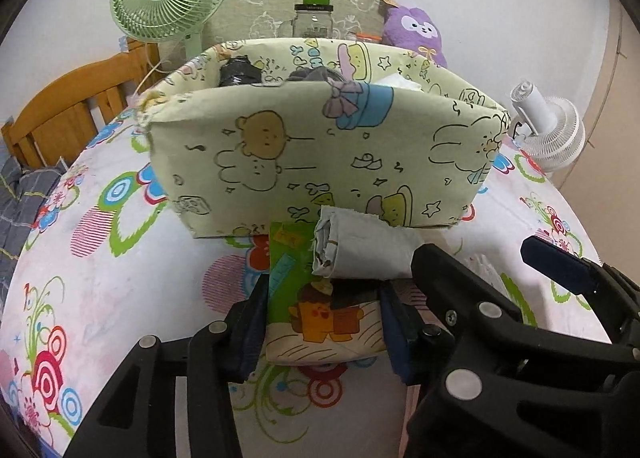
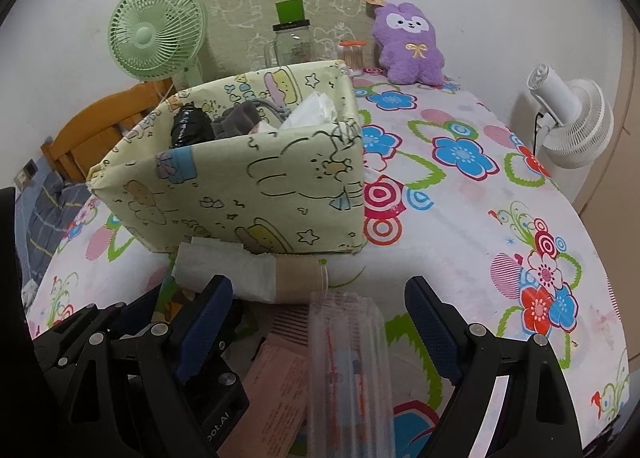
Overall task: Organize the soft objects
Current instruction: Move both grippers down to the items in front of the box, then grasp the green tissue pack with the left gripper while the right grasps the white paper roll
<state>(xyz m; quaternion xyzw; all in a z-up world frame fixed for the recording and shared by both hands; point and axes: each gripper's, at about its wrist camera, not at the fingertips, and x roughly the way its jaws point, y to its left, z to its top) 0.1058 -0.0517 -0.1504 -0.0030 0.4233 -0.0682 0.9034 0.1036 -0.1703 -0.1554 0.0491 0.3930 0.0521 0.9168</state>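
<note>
A pale green fabric box printed with cartoons stands on the flowered tablecloth, holding a black item, grey cloth and white tissue. Just in front of it lies a grey-white roll. My left gripper is shut on a cartoon-printed soft packet, with its pads against both sides. My right gripper stands open over a clear plastic packet that lies between its fingers untouched, beside a pink packet. From the left wrist view, the right gripper sits close to the roll's right end.
A purple plush, a glass jar with a green lid and a green fan stand behind the box. A white fan is clipped at the table's right edge. A wooden bed frame is at the left.
</note>
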